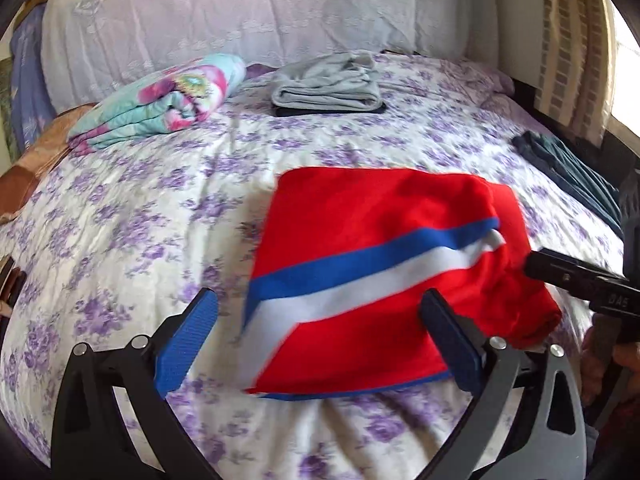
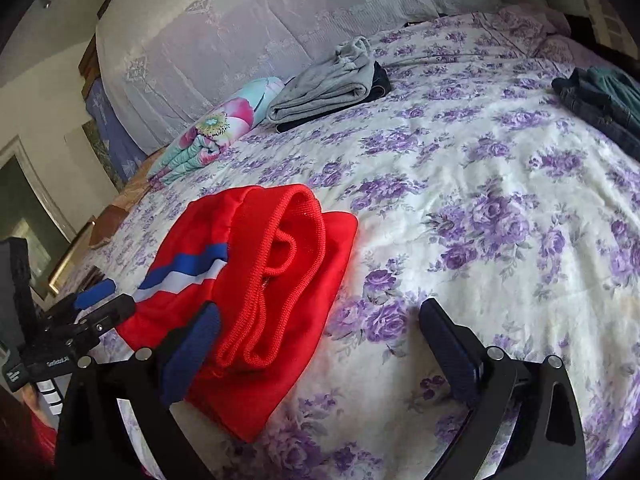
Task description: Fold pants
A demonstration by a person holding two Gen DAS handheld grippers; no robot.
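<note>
Both grippers, left gripper (image 1: 320, 320) and right gripper (image 2: 320, 328), hover with jaws released over folded red pants (image 1: 372, 264) near the bed's (image 2: 500, 200) front edge; smoothing the bunched waistband (image 2: 280, 276) flat would likely finish the fold.

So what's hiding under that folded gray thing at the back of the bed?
Under the folded gray garment lies something dark, flat on the flowery bedsheet. Only its edges peek out, so what it is stays hidden.
</note>
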